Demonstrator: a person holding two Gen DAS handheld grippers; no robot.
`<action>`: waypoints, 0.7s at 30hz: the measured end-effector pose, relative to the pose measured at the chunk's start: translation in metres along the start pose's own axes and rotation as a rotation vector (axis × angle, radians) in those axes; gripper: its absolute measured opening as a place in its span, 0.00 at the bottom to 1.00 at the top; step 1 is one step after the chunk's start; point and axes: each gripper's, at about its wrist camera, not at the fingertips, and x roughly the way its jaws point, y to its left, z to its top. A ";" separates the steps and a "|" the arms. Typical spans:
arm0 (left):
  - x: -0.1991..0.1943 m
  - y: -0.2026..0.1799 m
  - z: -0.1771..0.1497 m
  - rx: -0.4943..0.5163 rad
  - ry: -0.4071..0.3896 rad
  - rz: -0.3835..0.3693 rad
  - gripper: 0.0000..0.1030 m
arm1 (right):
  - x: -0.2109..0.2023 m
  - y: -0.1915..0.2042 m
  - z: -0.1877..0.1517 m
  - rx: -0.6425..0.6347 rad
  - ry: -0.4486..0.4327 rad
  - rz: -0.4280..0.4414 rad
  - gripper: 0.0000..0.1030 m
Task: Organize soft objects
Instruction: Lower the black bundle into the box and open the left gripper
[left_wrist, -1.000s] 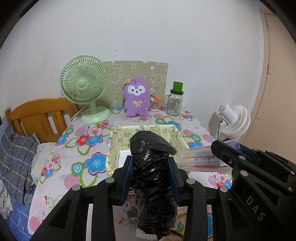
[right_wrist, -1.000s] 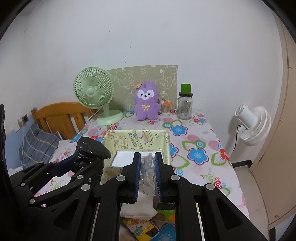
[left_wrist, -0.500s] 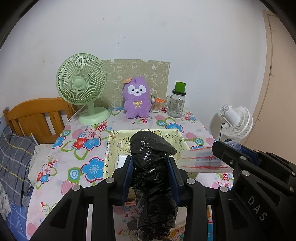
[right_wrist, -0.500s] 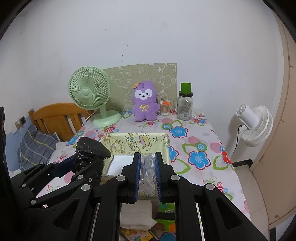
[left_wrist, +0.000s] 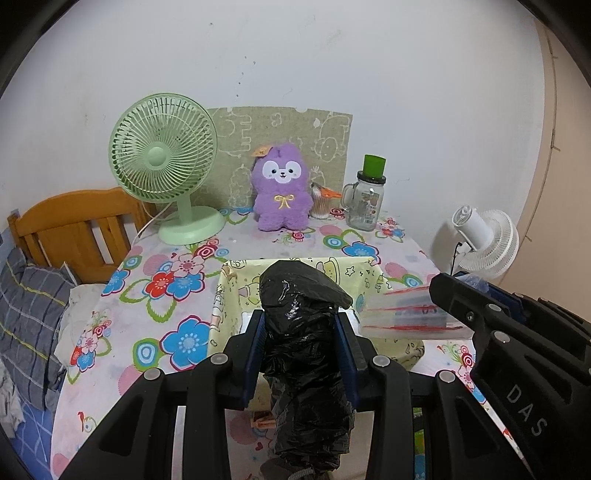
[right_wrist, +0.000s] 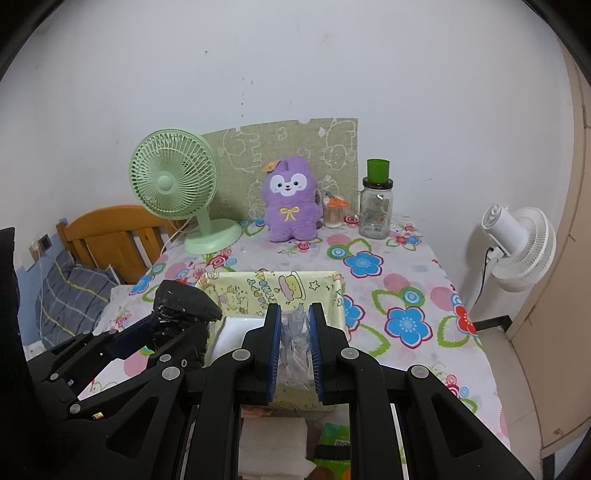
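Both held items have been carried forward and up over the last second: the yellow fabric bin now sits closer below both grippers, so the drop-in step is judged near. The left gripper is pressed onto a black plastic-wrapped bundle, which is held upright between the blue pads, with its crumpled top sticking above them and its lower end hanging below. The right gripper is pinched on a clear plastic bag stack; from the left view, the stack's red-striped edges are seen jutting out over the bin's right rim. A white flat item is already seen inside the bin, so the free room inside is partly taken. The bin walls are soft and slumped, and the near wall could be snagged on the way in. The grippers are held close side by side, so little room is left between them and one release at a time is judged safer. The green fan, purple plush and glass jar stand well apart at the back of the floral tablecloth. More soft items lie below the near edge, only partly visible.
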 end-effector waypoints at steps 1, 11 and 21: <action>0.003 0.000 0.001 0.006 0.003 0.003 0.36 | 0.002 0.000 0.001 0.002 0.001 0.002 0.17; 0.031 0.006 0.007 -0.004 0.035 0.009 0.36 | 0.032 0.000 0.006 0.008 0.029 0.015 0.17; 0.063 0.011 0.012 -0.012 0.084 0.013 0.36 | 0.068 -0.003 0.012 0.016 0.068 0.016 0.17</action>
